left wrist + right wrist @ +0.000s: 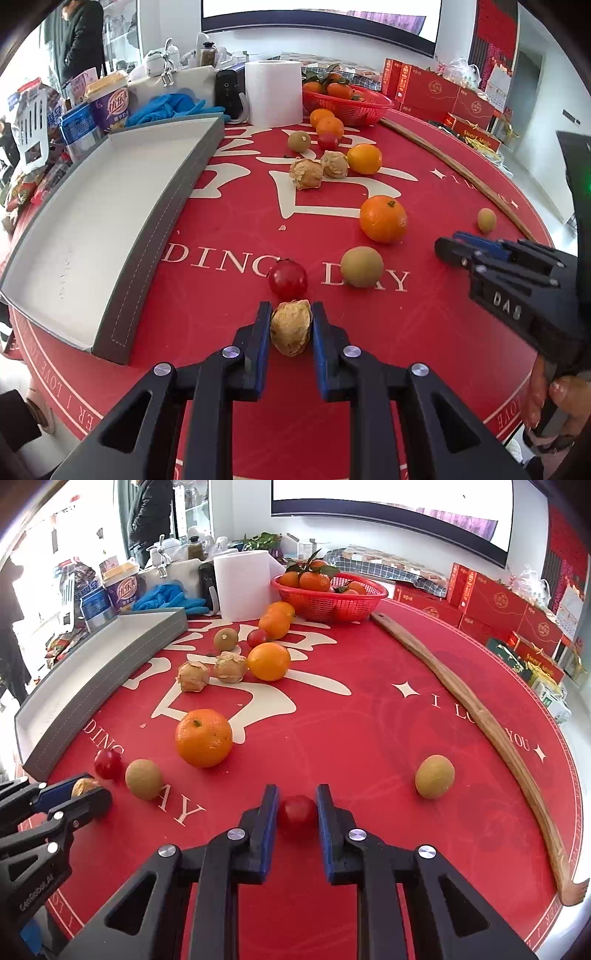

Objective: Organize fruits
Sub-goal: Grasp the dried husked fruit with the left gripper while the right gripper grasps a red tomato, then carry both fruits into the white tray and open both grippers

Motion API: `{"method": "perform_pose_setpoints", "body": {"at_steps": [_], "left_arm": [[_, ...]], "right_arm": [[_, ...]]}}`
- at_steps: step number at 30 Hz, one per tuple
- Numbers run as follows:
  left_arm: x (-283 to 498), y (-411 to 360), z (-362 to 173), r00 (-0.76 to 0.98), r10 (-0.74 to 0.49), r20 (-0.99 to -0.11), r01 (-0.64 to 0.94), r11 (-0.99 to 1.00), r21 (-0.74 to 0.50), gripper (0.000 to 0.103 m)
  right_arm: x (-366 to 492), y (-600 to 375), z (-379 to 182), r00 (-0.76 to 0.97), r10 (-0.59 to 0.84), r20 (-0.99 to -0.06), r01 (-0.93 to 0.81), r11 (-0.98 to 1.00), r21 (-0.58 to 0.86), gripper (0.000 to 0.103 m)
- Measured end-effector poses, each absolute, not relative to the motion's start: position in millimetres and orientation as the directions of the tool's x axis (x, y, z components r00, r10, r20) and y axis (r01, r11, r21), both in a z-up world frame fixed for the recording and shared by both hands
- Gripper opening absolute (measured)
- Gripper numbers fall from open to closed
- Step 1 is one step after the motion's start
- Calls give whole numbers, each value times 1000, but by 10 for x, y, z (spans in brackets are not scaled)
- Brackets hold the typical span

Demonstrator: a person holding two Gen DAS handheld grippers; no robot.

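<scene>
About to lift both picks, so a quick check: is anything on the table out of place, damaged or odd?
Nothing looks damaged or spilled. One oddity: a long wooden stick lies across the red mat among the loose fruit, and it is no fruit. The grey tray holds nothing yet. Fruit lies scattered, as expected before sorting.

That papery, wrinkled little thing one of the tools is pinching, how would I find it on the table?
Start at the grey tray on the red tablecloth; off its near corner the left gripper is shut on a husked fruit. A glossy red cherry tomato sits just behind it. It is the only tan, crinkled husk at this near edge; two more lie mid-table.
</scene>
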State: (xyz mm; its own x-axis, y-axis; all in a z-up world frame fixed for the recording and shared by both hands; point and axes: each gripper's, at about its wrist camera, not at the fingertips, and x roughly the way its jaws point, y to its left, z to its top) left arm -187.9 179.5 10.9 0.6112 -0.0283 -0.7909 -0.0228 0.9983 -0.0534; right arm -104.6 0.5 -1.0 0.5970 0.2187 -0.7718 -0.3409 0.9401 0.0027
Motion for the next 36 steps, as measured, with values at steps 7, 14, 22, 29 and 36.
{"method": "perform_pose_setpoints", "body": {"at_steps": [7,14,22,29,36], "left_arm": [[-1982,1882,130,616,-69,-784,6,997,-83,22],[-2041,2030,323,665,-91,-741,9,993,-114,22],[-2060,2331,546,717,-81,-692,-23,990,-139,22],[-1987,2851,684,751,17,-660,-132,983,-125,22],[-1840,3344,595,726,111,-678,-244,964,-103,22]], "right_arm": [[-986,-61,38,551,295,-781,-340,934,113,21],[-968,121,140,543,316,-778,-369,922,117,21],[-961,395,377,553,328,-766,-411,907,92,21],[-884,862,526,510,390,-767,-491,864,113,21],[-822,1451,562,451,433,-781,-583,805,109,21]]}}
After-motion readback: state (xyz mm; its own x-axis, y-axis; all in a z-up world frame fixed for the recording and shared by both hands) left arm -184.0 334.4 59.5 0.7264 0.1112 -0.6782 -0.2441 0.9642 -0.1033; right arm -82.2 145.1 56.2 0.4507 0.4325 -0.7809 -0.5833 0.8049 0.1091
